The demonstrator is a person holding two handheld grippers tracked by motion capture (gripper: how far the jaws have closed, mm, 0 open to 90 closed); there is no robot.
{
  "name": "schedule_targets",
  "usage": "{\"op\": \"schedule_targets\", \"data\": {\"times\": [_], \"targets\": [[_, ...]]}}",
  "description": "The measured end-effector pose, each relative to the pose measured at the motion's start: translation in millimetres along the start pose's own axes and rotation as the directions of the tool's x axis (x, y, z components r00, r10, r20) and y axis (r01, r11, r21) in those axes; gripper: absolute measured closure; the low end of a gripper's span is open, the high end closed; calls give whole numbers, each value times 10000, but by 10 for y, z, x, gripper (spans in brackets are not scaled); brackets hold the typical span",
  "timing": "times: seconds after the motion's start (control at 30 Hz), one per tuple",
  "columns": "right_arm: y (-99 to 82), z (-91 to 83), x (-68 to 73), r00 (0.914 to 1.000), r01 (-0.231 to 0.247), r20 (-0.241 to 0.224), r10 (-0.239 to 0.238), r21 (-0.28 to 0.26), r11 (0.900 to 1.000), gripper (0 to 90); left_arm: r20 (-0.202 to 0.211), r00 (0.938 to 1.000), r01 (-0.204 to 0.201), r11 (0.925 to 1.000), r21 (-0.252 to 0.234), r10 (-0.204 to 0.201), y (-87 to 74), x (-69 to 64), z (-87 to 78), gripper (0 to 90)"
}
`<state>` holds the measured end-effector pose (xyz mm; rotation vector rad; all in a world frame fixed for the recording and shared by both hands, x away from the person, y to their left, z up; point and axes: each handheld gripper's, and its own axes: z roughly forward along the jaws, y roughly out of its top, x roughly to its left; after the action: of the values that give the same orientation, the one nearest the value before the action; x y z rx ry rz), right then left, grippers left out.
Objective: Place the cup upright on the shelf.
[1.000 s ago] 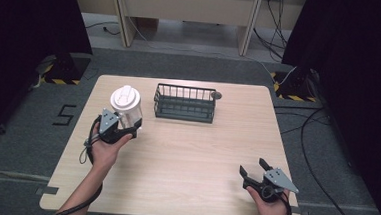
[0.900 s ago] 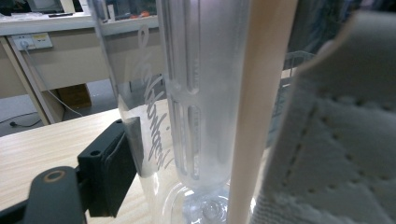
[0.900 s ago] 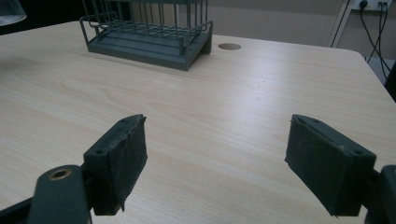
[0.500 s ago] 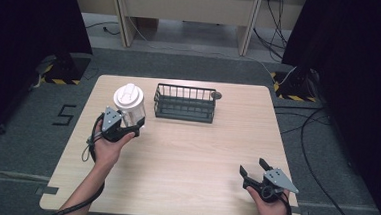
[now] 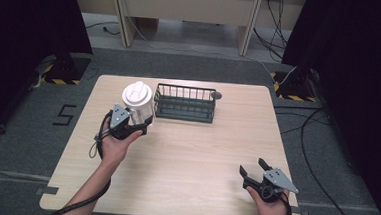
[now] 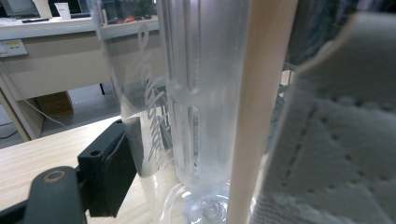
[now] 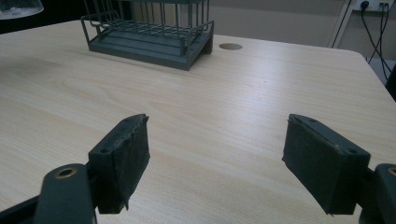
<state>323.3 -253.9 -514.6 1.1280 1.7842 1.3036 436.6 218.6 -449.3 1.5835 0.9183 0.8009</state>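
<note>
While the left hand-held gripper (image 5: 136, 125) clasps a clear plastic jug (image 5: 139, 104) with a white lid at the desk's (image 5: 190, 152) far left, just left of a dark wire basket (image 5: 185, 102), the right hand-held gripper (image 5: 252, 172) rests near the desk's near right corner, jaws spread wide and empty, well apart from the jug.

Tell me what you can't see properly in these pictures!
- High view: inside the clear jar, its white lid covers it.
- Left gripper view: the jar's frosted writing, blurred and partly behind a pale strip.
- Right gripper view: the wire basket, top cut off by the edge.
</note>
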Motion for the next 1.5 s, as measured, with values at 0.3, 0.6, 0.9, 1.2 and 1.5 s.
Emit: {"op": "schedule_targets", "data": {"times": [0.3,0.6,0.9,1.2,1.5], "targets": [[1,1,2,10000,22,9,-22,24,10000,232,129,9999,14,10000,-15,-14,43,-57,66,182],[1,4,4,10000,50,18,-50,41,10000,233,240,9997,-57,10000,24,56,73,-109,134,181],[1,1,0,10000,28,-6,-28,29,10000,233,331,9994,-109,9999,41,108,97,-168,196,182],[1,2,-2,10000,0,-14,0,40,10000,233,509,9986,-142,9999,22,141,139,-254,280,182],[1,1,-3,10000,-7,-22,7,25,10000,233,609,9980,-187,9998,36,184,163,-312,349,182]]}}
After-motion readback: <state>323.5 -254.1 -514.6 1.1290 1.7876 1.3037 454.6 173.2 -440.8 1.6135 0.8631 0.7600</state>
